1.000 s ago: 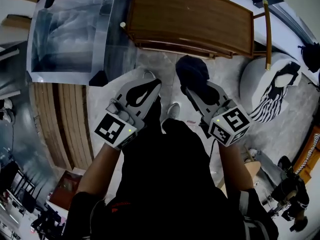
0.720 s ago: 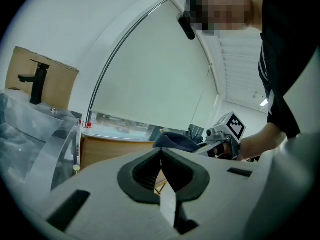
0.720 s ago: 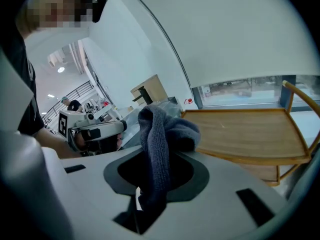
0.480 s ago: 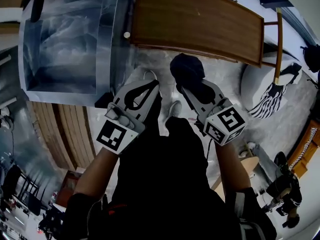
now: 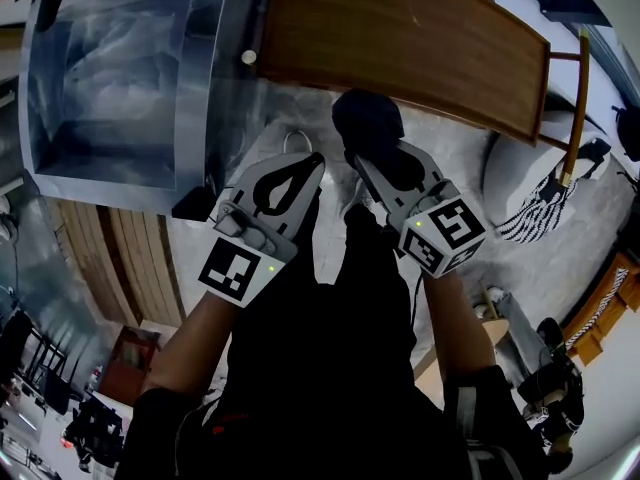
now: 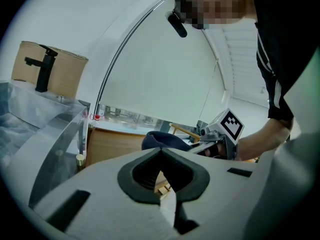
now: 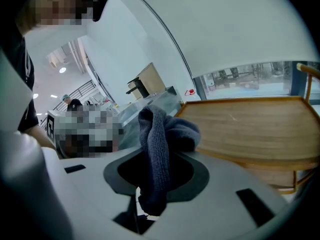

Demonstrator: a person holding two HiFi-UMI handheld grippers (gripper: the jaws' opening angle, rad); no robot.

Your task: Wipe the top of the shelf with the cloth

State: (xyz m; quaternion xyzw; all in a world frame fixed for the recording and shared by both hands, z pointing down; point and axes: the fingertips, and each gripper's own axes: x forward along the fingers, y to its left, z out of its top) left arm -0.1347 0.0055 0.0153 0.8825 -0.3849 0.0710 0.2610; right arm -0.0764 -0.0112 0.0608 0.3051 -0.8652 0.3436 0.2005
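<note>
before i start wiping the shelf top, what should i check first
1. Cloth held in the right tongs: ok, the jaws pinch it and a wad bulges past the tips.
2. Left tongs free: ok, shut on nothing.
3. Shelf top bare: ok where it shows.
4. Cloth on the shelf top: not ok, it is held off it, near the front edge.
5. Dirt to aim at: cannot tell.
</note>
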